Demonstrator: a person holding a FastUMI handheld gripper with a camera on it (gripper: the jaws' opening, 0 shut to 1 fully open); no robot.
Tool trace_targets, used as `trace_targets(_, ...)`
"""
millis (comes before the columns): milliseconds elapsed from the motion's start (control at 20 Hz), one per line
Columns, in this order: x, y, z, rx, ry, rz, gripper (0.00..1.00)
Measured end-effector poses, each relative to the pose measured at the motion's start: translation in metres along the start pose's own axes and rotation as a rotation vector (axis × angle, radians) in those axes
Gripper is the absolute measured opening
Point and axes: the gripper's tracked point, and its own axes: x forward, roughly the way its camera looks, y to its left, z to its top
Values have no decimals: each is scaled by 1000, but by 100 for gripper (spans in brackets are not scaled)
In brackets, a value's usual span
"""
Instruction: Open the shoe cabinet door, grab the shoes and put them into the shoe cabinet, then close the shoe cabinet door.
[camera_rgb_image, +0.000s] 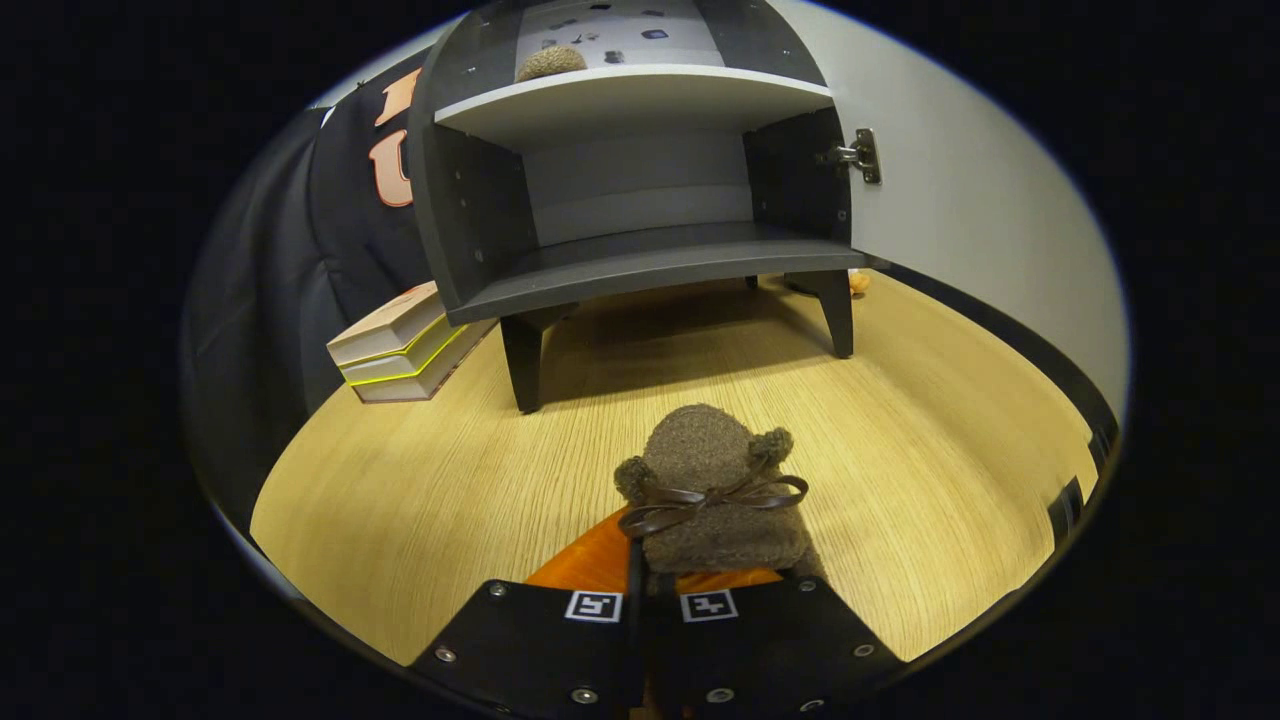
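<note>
Jaws: the gripper (652, 590) has its two black fingers drawn close together, pinching the heel end of a shoe (715, 495); both pads appear to press on it, a thin dark slit left between them.
Shoe: a brown, fuzzy knit bootie with a rounded toe, two pompoms and a glossy dark ribbon bow, pointing to twelve o'clock just ahead of the fingers, over an orange patch (590, 560) I cannot identify.
Floor: pale wood-grain board (400, 500), matte, spreading from the shoe towards the cabinet.
Cabinet: the shoe cabinet (640, 250) stands at twelve o'clock, well beyond the shoe; dark grey flat panels, tapered legs, a light-edged upper shelf.
Door: white door (960, 200) swung wide at two o'clock, metal hinge (858, 155) showing.
Second shoe: a matching fuzzy one (550, 62) sits on the cabinet's top.
Books: a stack (400, 345) at ten o'clock beside the cabinet leg.
Progress: door open, shoe gripped; carrying it onto the lower shelf and closing the door remain.
</note>
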Motion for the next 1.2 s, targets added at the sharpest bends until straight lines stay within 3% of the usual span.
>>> trace_targets(200, -24, -1, 20, -12, -10, -5, 7)
trace_targets(750, -125, 6, 153, 21, -140, 3, 7)
trace_targets(1200, -169, -4, 257, 1, -263, 37, 7)
